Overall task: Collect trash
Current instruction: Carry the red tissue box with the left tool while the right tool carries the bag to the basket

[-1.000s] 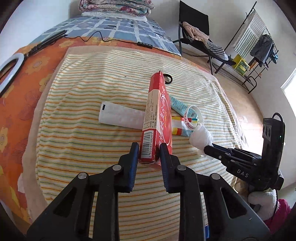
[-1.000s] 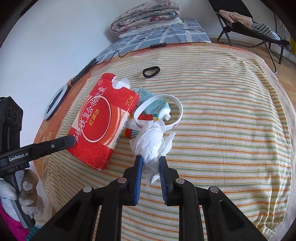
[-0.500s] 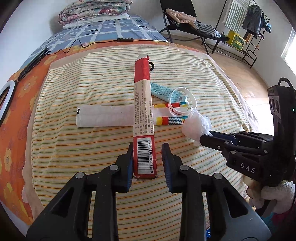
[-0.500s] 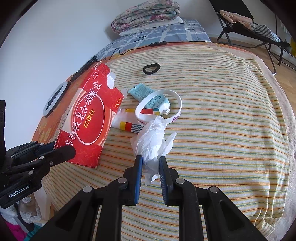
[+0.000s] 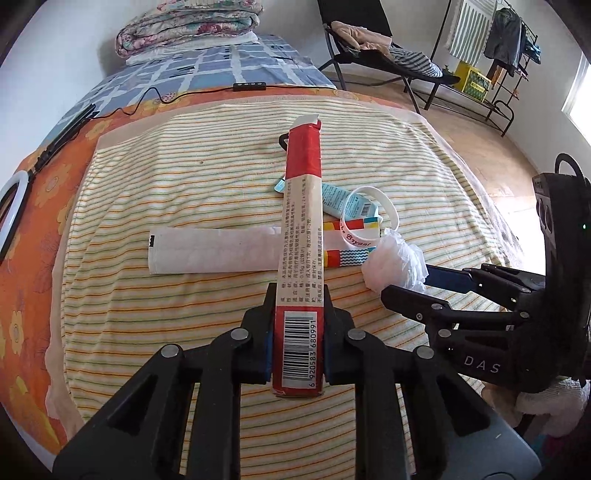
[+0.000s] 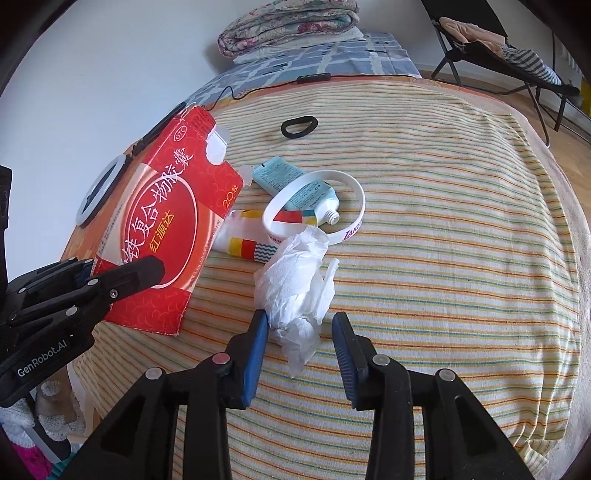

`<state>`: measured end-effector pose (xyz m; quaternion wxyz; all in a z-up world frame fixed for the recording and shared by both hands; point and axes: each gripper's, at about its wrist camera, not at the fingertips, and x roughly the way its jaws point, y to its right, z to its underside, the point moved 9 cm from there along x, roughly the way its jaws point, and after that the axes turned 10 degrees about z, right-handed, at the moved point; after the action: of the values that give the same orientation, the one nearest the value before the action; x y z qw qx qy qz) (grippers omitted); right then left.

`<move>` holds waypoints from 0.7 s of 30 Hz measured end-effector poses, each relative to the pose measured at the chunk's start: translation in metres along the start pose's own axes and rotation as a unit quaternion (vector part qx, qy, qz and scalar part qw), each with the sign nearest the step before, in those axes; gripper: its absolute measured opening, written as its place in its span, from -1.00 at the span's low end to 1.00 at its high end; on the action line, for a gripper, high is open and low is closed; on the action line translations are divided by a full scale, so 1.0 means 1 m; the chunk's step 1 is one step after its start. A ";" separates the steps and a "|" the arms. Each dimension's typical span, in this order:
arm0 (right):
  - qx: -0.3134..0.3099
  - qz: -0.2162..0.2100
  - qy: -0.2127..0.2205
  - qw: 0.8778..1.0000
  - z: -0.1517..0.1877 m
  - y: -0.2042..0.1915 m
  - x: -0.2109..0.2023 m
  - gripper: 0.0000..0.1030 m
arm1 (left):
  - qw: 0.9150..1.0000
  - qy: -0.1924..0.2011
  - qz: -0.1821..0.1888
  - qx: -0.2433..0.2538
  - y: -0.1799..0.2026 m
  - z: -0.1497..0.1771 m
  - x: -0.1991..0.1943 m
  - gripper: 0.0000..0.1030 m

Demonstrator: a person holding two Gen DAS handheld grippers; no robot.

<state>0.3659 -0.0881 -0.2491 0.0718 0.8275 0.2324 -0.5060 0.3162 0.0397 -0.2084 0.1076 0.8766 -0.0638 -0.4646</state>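
My left gripper (image 5: 299,317) is shut on a flat red medicine box (image 5: 301,258), held edge-on above the striped cloth; its red face shows in the right wrist view (image 6: 162,229). My right gripper (image 6: 300,328) is open, its jaws either side of a crumpled white tissue (image 6: 295,288) that lies on the cloth; the tissue also shows in the left wrist view (image 5: 395,262). Beyond lie a blue tube (image 6: 295,184), a white wristband (image 6: 314,206) and a white wrapper with coloured blocks (image 6: 243,243).
A striped cloth (image 6: 443,258) covers the bed. A black hair tie (image 6: 298,126) lies farther back. A white ring light (image 6: 99,188) and a cable lie at the left edge. Folded quilts (image 6: 291,22) sit at the head. A folding chair (image 5: 369,40) stands on the floor.
My right gripper has opened and let go of the tissue, which now lies on the cloth. My left gripper has turned the red box edge-on and raised it.
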 end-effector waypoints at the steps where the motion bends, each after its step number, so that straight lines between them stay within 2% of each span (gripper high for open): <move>1: -0.002 0.002 0.003 1.000 -0.002 -0.001 0.000 0.04 | 1.000 0.001 -0.001 -0.001 0.000 0.000 -0.001 -0.67; 4: -0.009 -0.001 0.004 1.000 -0.005 -0.005 0.004 0.04 | 1.000 0.005 -0.001 -0.006 -0.002 0.000 -0.007 -0.67; 5: -0.009 -0.005 0.004 1.000 -0.005 -0.007 0.006 -0.02 | 1.000 0.007 0.000 -0.008 -0.003 0.000 -0.010 -0.67; 6: -0.010 -0.009 0.004 1.000 -0.006 -0.008 0.008 -0.13 | 1.000 0.009 0.000 -0.010 -0.004 0.001 -0.013 -0.67; 7: -0.009 -0.013 0.003 1.000 -0.005 -0.009 0.009 -0.45 | 1.000 0.011 0.000 -0.012 -0.005 0.002 -0.016 -0.67; 9: -0.011 -0.013 0.007 1.000 -0.005 -0.010 0.007 -0.49 | 1.000 0.015 0.000 -0.016 -0.007 0.004 -0.023 -0.67; 10: -0.014 -0.013 0.009 1.000 -0.005 -0.012 0.004 -0.57 | 1.000 0.016 0.000 -0.018 -0.007 0.005 -0.026 -0.67; 21: -0.029 -0.032 0.028 0.999 0.015 -0.024 -0.051 -0.60 | 0.999 0.035 0.004 -0.030 0.003 0.044 -0.088 -0.67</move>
<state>0.3230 -0.0883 -0.2092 0.0733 0.8312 0.2752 -0.4774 0.2301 0.0500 -0.1615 0.1380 0.8885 -0.0496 -0.4348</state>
